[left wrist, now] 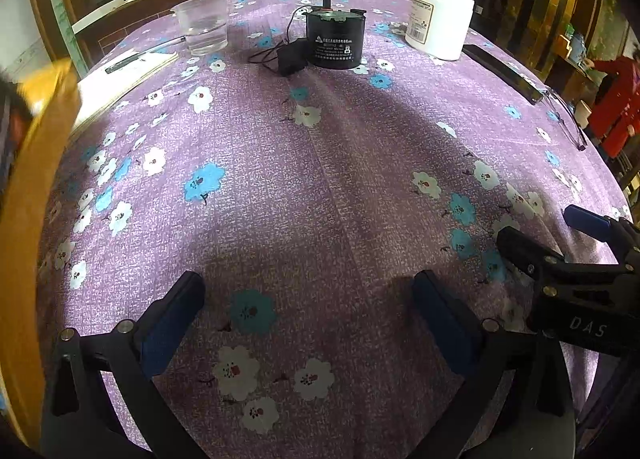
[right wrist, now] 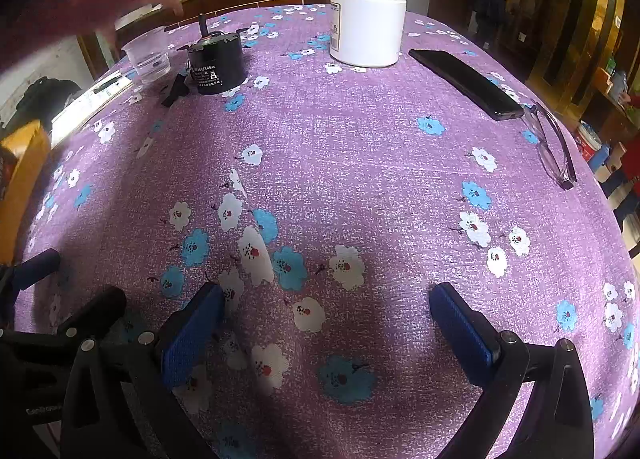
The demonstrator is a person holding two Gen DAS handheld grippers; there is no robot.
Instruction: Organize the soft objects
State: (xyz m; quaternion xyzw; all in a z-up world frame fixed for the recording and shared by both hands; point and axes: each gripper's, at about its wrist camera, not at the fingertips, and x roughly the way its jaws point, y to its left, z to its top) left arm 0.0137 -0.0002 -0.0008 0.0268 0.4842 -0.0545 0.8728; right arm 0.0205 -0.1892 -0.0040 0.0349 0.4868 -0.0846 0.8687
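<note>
Start of run, by the look of it. Left tool [left wrist: 308,315] and right tool [right wrist: 326,323] both spread wide, empty, hovering over the purple floral cloth [right wrist: 360,163] that lies flat on the counter. No folding or gathering begun; all work remains.

Far back on my table I see a clear cup [left wrist: 205,23] with a little water in it. Next to it stands a black motor [left wrist: 335,39] with a thin wire and a small black box [left wrist: 291,57] just beside it. A white jar [left wrist: 440,19] with a label stands to the right. A black phone [right wrist: 466,83] lies flat near the jar, and glasses [right wrist: 554,147] lie just past its end. A white notebook [left wrist: 120,83] lies on the left edge.
</note>
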